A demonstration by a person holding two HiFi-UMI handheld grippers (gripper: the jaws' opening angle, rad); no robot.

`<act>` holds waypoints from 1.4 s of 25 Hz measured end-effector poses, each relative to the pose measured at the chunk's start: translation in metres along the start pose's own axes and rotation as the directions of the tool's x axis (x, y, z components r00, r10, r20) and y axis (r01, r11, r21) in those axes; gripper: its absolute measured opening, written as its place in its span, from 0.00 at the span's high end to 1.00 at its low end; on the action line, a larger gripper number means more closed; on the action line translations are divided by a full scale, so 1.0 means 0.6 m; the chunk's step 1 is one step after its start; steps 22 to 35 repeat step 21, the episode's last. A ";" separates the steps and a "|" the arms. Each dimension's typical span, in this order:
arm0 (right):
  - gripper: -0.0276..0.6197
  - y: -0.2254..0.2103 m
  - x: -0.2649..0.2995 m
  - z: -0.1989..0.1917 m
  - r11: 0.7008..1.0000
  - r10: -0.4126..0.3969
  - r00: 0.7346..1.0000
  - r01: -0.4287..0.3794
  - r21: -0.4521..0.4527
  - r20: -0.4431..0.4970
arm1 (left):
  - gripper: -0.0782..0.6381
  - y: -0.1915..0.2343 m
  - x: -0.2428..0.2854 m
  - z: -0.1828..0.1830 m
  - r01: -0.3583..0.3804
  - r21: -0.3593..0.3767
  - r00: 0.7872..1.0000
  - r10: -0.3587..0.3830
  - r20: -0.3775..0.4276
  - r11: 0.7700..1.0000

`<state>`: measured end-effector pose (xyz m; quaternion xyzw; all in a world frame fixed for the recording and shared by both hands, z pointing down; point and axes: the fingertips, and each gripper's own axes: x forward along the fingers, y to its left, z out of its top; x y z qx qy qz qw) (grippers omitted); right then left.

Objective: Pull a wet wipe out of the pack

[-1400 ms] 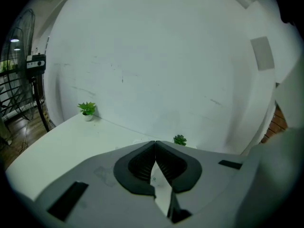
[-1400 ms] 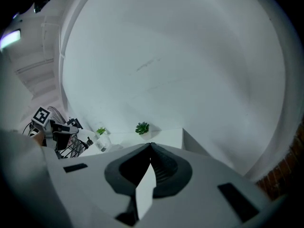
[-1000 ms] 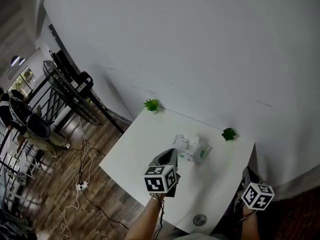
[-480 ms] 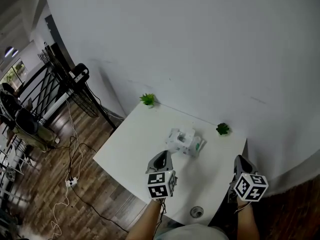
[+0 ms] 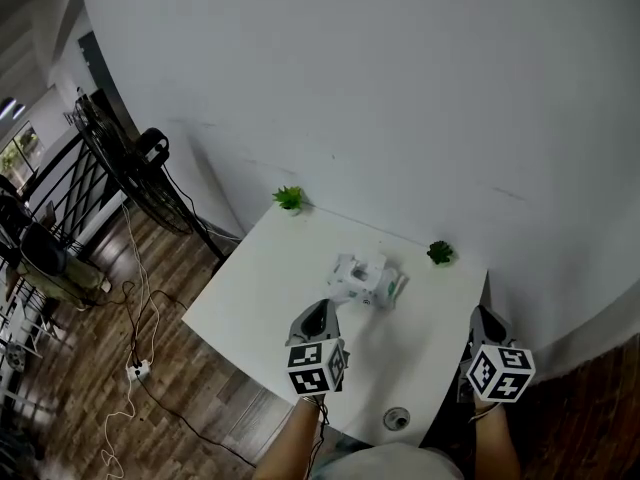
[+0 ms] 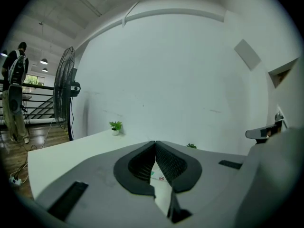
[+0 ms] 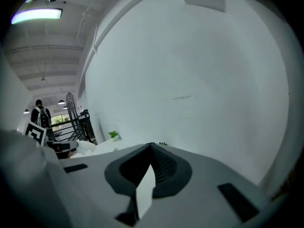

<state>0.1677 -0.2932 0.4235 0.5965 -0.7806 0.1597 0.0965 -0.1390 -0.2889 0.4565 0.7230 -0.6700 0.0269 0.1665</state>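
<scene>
The left gripper has its jaws pressed together, with nothing in them. The right gripper is closed tight and empty too. The wet wipe pack lies on the white table, close by at 1 o'clock from the left jaws and well apart at 10 o'clock from the right jaws. Its print is too small to read

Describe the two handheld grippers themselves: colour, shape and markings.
The left gripper and the right gripper both have light grey plastic bodies that taper forward to the jaws. The jaws carry black pads with a ribbed, grid-like texture. Each gripper bears a cube with black-and-white square markers near the hand. No sleeve covers either forearm.
</scene>
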 end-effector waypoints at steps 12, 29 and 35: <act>0.96 -0.004 -0.011 -0.004 0.999 -0.007 1.000 0.007 0.039 0.008 | 0.87 -0.009 -0.005 0.006 0.024 0.020 1.000 -0.024 -0.001 1.000; 0.96 -0.020 -0.019 -0.005 0.999 -0.015 1.000 0.014 0.045 0.010 | 0.87 -0.017 -0.006 0.000 0.027 0.023 1.000 -0.026 -0.011 0.999; 0.96 -0.020 -0.019 -0.005 0.999 -0.015 1.000 0.014 0.045 0.010 | 0.87 -0.017 -0.006 0.000 0.027 0.023 1.000 -0.026 -0.011 0.999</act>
